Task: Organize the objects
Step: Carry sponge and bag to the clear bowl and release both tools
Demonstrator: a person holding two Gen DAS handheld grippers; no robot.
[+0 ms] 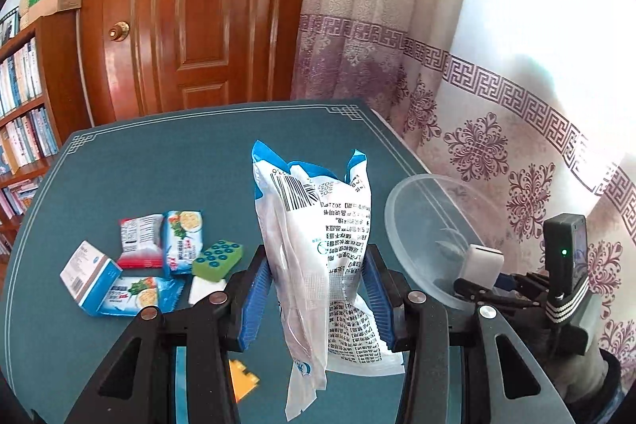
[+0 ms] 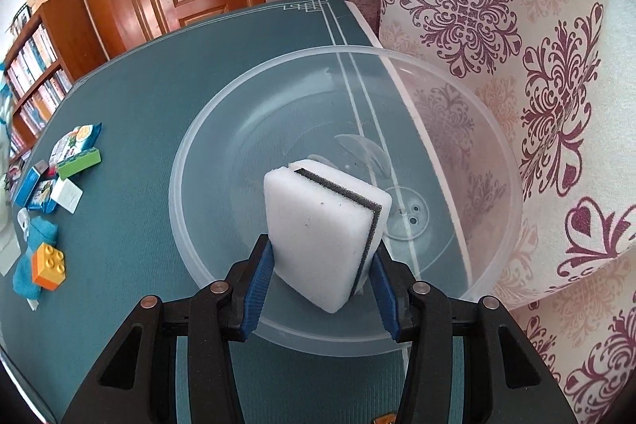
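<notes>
You're mid-transfer, both hands loaded, heading for the clear bowl (image 2: pixel 346 201). It sits directly ahead of and below your right gripper (image 2: pixel 324 285), empty apart from what looks like a moulded base; from your left gripper (image 1: pixel 316 293) it lies off to the right.

Left gripper is clenched on the white-and-blue pouch (image 1: pixel 318 245), blue pads pressing both sides. The pouch's long axis runs away from the jaws, crumpled blue top pointing away from you, loose tail hanging under the fingers.

Right gripper is grasping the white sponge (image 2: pixel 324 229), dark scrub layer toward the right pad. Long axis points forward over the bowl, slightly tilted.

Next, probably: release the sponge into the bowl, clear your right hand, then swing the pouch right over the rim.

Leftover snack packets (image 1: pixel 181 241) lie ahead-left of the left gripper.
</notes>
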